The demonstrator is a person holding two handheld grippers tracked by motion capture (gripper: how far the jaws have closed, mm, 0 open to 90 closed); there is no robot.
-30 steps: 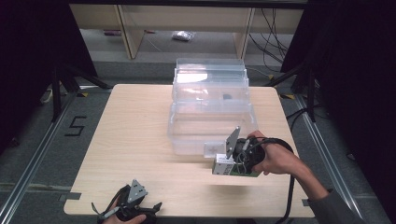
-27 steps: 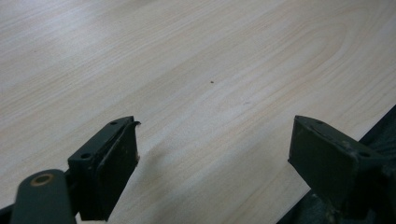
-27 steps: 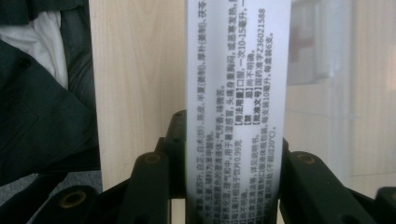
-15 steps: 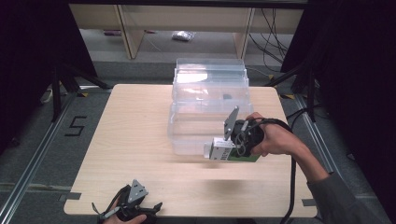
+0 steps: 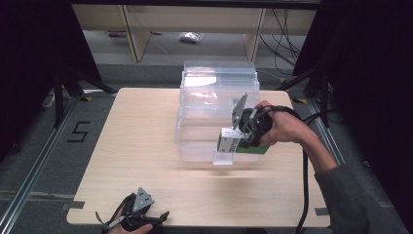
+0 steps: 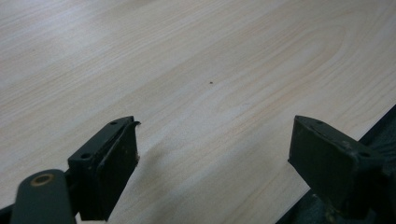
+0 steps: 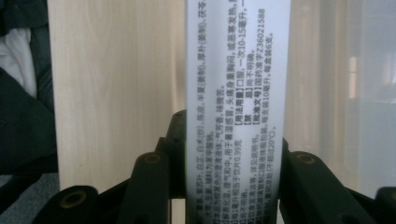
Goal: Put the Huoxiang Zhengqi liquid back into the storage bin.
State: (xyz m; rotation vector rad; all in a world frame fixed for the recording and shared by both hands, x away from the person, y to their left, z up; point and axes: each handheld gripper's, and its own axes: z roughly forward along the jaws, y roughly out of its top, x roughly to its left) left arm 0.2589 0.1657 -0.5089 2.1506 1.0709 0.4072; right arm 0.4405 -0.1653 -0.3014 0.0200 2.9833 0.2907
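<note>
The right claw (image 5: 234,142) pinches a white-and-green medicine box (image 7: 237,93) just in front of the clear plastic drawer unit (image 5: 214,97); the left claw (image 6: 215,154) rests spread on the counter (image 5: 141,146)

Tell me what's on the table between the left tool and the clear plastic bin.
Nothing: in the high view, bare wooden table runs from the open left tool up to the clear plastic bin.

right gripper (image 5: 234,141) | moved away from the near table edge, now over clear plastic stacked drawer bin (image 5: 216,105) front | carried white-and-green printed carton (image 5: 233,143) moved along
</note>
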